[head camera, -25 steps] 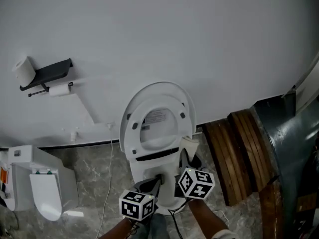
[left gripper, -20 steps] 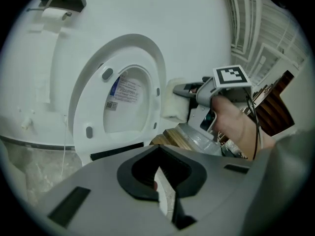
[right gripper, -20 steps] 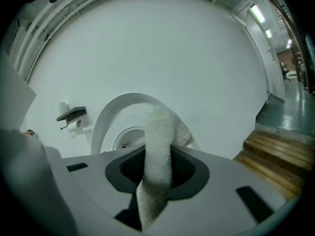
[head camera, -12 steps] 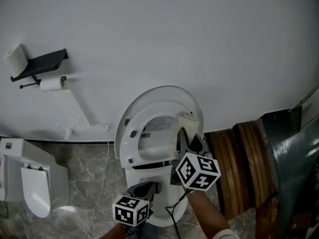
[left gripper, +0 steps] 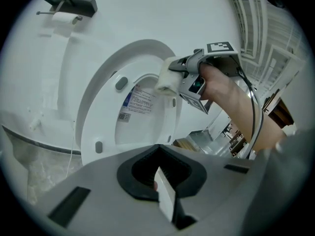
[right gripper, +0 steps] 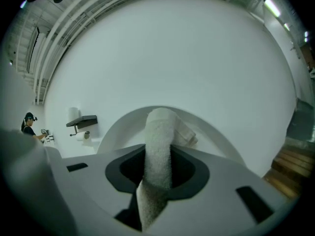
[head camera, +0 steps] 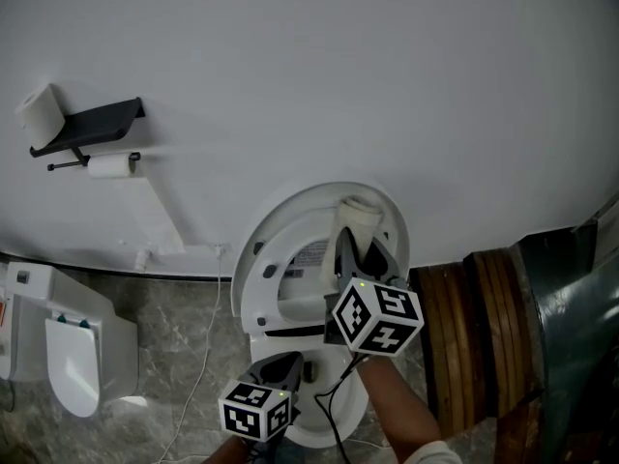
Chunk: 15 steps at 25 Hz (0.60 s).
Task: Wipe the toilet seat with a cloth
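Right gripper is clamped on a rolled white cloth, whose free end sits at about 1 o'clock on the rim of the raised toilet seat and looks to touch it. Left gripper is low at 6 o'clock over the bowl, jaws closed together, well apart from the cloth.

Grey marbled floor and a dark wall shelf.
The white toilet stands on the floor against the wall with its lid raised. A white lidded box stands well apart at the left, and curved brown wooden boards rest just beside the toilet at the right. A thin cable trails between box and toilet. A paper roll sits on the shelf.
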Tool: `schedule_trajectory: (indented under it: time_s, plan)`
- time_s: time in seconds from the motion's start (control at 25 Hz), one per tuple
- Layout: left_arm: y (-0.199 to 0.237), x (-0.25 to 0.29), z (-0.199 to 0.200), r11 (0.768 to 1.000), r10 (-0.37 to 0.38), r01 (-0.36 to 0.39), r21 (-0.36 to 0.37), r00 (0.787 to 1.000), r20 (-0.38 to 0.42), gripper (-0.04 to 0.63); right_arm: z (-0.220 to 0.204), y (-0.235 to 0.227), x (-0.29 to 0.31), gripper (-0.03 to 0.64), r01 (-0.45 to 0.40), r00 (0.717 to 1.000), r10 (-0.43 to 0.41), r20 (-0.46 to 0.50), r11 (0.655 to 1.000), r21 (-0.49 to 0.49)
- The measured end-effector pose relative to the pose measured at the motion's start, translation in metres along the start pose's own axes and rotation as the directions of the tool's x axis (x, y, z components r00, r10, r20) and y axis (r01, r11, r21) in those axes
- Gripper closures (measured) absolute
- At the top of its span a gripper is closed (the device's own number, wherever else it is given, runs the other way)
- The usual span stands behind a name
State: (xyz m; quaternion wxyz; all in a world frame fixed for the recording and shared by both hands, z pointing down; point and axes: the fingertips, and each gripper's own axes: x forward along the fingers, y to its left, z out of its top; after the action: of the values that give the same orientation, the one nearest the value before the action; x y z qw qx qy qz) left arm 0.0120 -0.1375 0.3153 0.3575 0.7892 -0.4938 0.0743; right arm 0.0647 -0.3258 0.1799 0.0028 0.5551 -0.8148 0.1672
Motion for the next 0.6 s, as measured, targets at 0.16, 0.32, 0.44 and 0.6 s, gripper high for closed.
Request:
schedule_trajectory:
  time_s: [0.16,0.32,0.44,0.6]
  plan:
    - [-0.001,0.006,-0.001,1.000,-0.007,0.007,-0.014,1.000,0.005,0.597,0.000,-0.005,0.001,0.517,0.015,1.000,-0.015,0.017,1.000,0.026]
    - [-0.004,0.008,-0.005,1.000,-0.017,0.017,-0.014,1.000,-0.003,0.597,0.000,-0.018,-0.005,0.517,0.046,0.999,-0.047,0.021,0.998,0.042]
    - [-0.004,0.010,-0.009,1.000,-0.022,0.021,-0.017,1.000,-0.011,0.597,-0.005,-0.031,-0.009,0.517,0.077,0.997,-0.077,0.011,0.996,0.050]
    - [-0.002,0.012,-0.013,0.999,-0.027,0.027,-0.021,0.999,-0.021,0.597,-0.010,-0.045,-0.014,0.517,0.112,0.993,-0.113,0.012,0.992,0.065]
